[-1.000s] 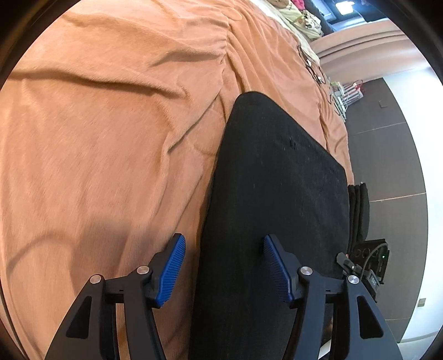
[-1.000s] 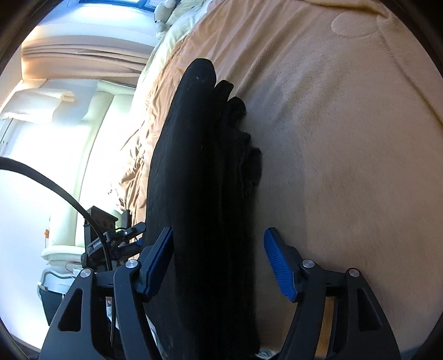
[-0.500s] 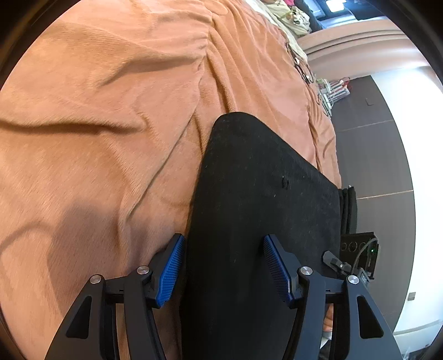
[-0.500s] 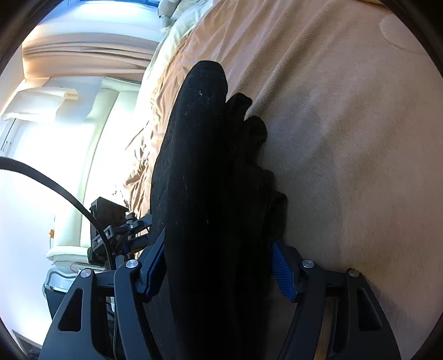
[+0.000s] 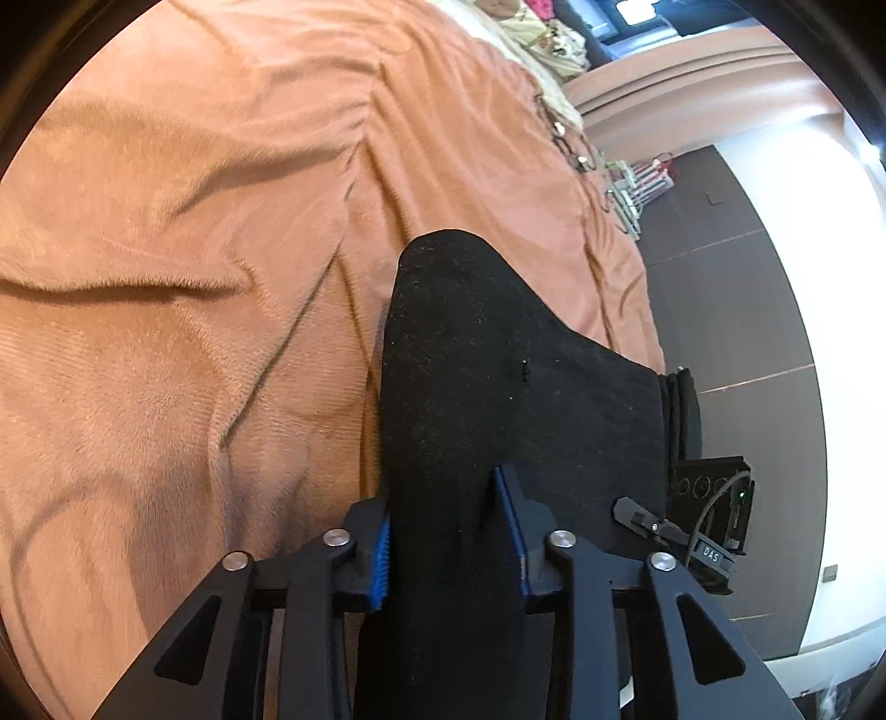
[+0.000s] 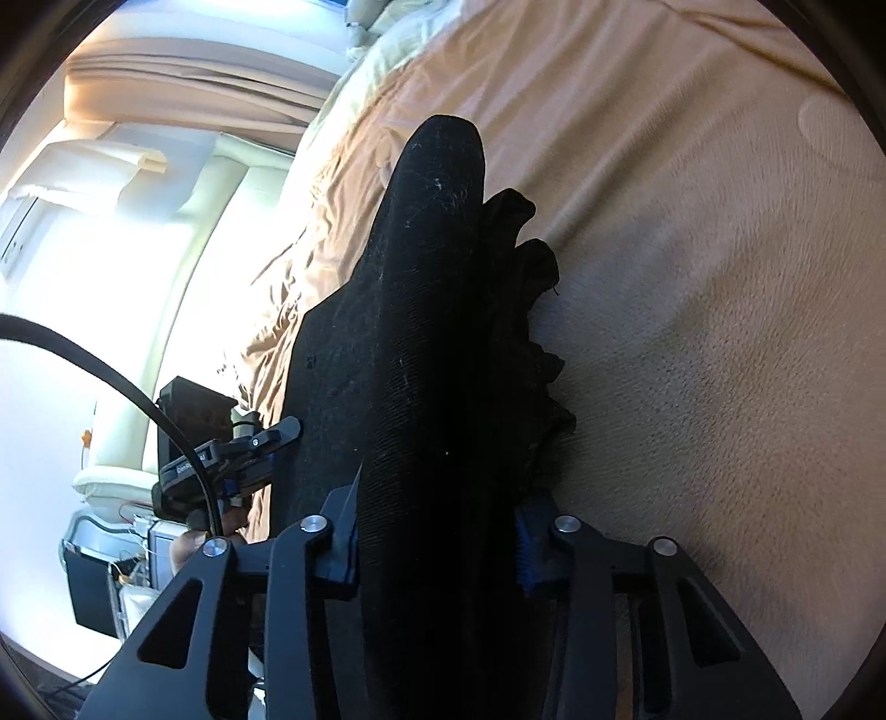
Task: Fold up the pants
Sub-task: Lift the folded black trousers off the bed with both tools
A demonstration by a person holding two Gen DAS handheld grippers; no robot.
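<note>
The black pants (image 5: 498, 376) lie folded in several layers on a tan blanket (image 5: 166, 277). My left gripper (image 5: 448, 543) is shut on the near edge of the pants, blue pads pressing the cloth from both sides. In the right wrist view the pants (image 6: 421, 310) show as a thick stack of layers, and my right gripper (image 6: 437, 543) is shut on that stack. The right gripper's body (image 5: 703, 515) shows at the far side of the pants in the left view. The left gripper's body (image 6: 221, 448) shows in the right view.
The blanket (image 6: 692, 277) has deep creases left of the pants. Dark floor (image 5: 736, 310) lies beyond the bed edge on the right. Pillows and small items (image 5: 554, 33) sit at the far end. A bright window and white seat (image 6: 111, 266) are to the left.
Both grippers went from open, straddling the pants' edge, to shut on the cloth. The pants' near edge has bunched up between the pads.
</note>
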